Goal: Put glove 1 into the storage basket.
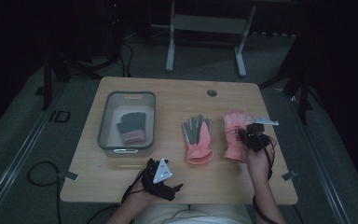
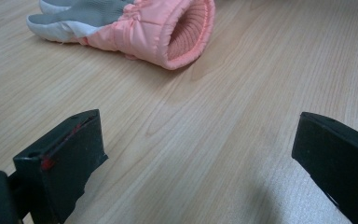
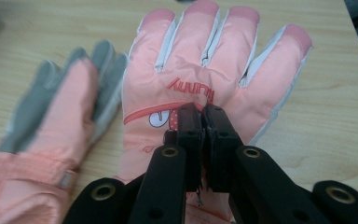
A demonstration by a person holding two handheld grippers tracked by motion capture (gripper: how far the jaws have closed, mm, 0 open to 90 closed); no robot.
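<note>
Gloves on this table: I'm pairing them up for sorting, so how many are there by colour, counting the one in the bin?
Pink gloves with grey palms or trim: 2, the middle glove and the right glove pinched by the right gripper.
Dark grey glove in the bin: 1.
Total: 3.

— Right-hand pink glove (image 3: 214,74)?
— Flat on the table, back side up, fingers spread and pointing away, red lettering and a small printed figure across the back; pinched at the middle.
— And the other glove (image 1: 197,139)?
— Just beside it, palm up, grey palm and fingers, pink ribbed cuff open toward the near edge. Possibly touching its partner; blurred there.
</note>
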